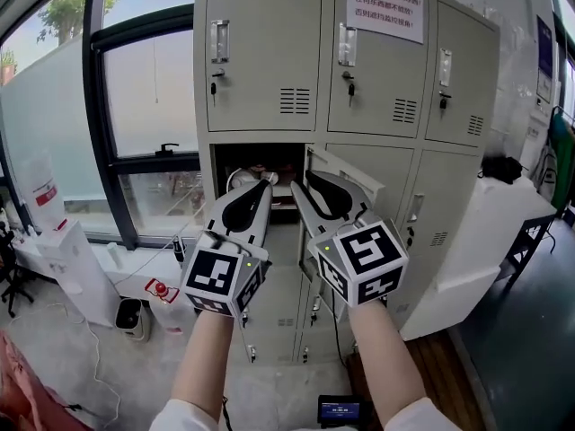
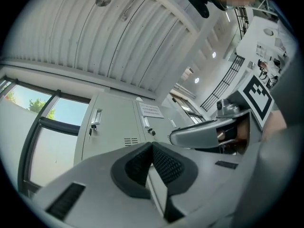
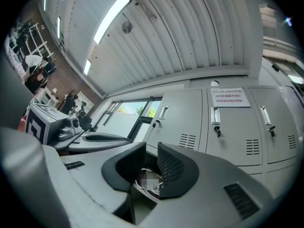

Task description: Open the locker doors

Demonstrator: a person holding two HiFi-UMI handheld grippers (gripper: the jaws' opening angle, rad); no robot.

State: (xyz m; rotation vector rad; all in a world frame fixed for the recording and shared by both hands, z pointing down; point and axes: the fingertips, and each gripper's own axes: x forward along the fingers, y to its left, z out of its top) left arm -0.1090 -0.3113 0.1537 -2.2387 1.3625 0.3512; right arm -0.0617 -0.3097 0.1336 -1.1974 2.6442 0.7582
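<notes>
Beige metal locker cabinet [image 1: 454,200] is standing ahead, one compartment [image 1: 260,162] open; left gripper [image 2: 152,145] is sitting closed, right gripper [image 3: 151,147] barely parted, both empty; next likely needing silver handle [image 1: 219,41] above.

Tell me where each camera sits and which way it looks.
Head view: on the person's head, looking down at the lockers; both forearms, the left hand-held gripper and right hand-held gripper show.
Left gripper view: on the left hand-held gripper, looking up along its shut jaws at lockers and ceiling; the right one shows at right.
Right gripper view: on the right one, looking along its parted jaws into the open locker; the left one shows at left.
Shared: all three show the notice.
</notes>
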